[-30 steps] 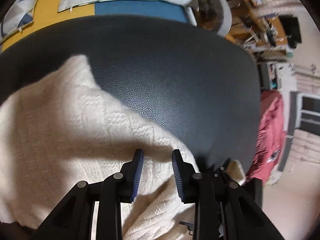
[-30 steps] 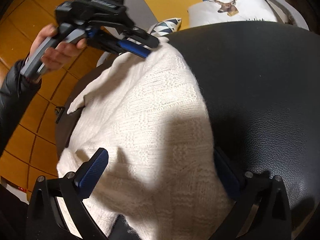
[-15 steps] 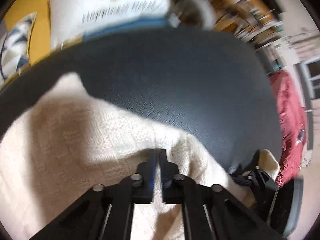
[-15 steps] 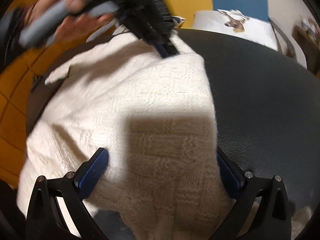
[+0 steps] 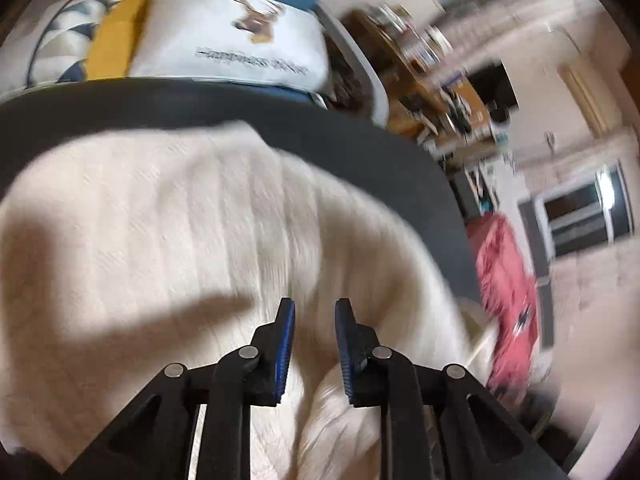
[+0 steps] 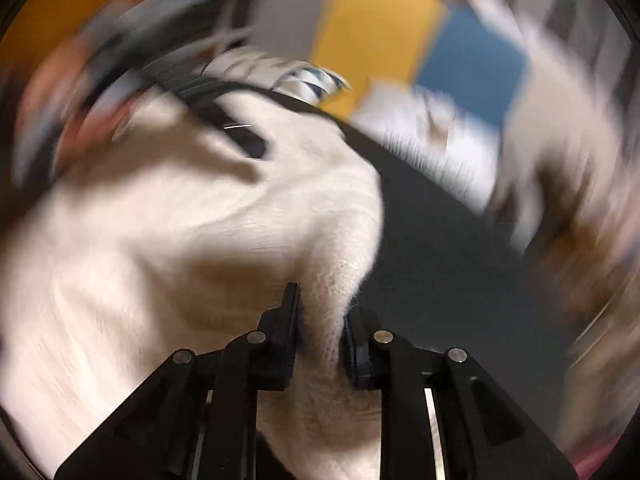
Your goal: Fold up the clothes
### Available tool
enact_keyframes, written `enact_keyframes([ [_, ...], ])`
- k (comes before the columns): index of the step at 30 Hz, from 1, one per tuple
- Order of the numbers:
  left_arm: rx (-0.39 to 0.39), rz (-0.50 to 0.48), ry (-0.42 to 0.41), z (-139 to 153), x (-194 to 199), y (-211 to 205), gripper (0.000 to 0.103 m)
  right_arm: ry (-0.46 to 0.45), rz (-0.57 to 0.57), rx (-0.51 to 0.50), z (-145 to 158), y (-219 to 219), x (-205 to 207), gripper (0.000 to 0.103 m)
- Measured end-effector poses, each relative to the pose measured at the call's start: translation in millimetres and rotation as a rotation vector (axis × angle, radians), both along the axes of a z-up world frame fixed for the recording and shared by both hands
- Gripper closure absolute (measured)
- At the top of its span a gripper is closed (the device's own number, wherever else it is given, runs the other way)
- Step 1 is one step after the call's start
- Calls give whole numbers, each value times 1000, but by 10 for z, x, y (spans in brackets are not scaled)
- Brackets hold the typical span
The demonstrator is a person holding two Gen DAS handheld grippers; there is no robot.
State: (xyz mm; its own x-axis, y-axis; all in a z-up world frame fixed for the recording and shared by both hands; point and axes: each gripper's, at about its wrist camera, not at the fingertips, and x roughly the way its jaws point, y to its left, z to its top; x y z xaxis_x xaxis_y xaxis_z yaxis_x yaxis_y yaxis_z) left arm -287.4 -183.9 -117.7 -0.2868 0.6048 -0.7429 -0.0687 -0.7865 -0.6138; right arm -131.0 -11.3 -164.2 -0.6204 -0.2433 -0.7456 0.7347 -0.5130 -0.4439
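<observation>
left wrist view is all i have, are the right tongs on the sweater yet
Observer: Yes. The right tongs have a bunched fold of the cream sweater between their pads, and the jaws are closing on it.
Operator: which part of it
Observer: Its edge, where the knit meets the bare black table top. The right wrist view is too blurred to tell hem from sleeve.
</observation>
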Motion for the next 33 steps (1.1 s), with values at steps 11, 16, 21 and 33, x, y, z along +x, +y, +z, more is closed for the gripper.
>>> enact_keyframes([
  [11, -172, -134, 93, 744, -176, 454, 67, 145, 232, 245, -538, -468, 698, 83],
  [16, -482, -427, -127, 180, -145, 1241, 67, 177, 200, 240, -572, -512, 725, 81],
  [21, -646, -464, -161, -218, -71, 1453, 65, 265, 127, 182, -522, -389, 773, 62],
  [33, -637, -419, -36, -110, 115, 1414, 68, -68, -512, -196, -78, 1654, 454, 21],
])
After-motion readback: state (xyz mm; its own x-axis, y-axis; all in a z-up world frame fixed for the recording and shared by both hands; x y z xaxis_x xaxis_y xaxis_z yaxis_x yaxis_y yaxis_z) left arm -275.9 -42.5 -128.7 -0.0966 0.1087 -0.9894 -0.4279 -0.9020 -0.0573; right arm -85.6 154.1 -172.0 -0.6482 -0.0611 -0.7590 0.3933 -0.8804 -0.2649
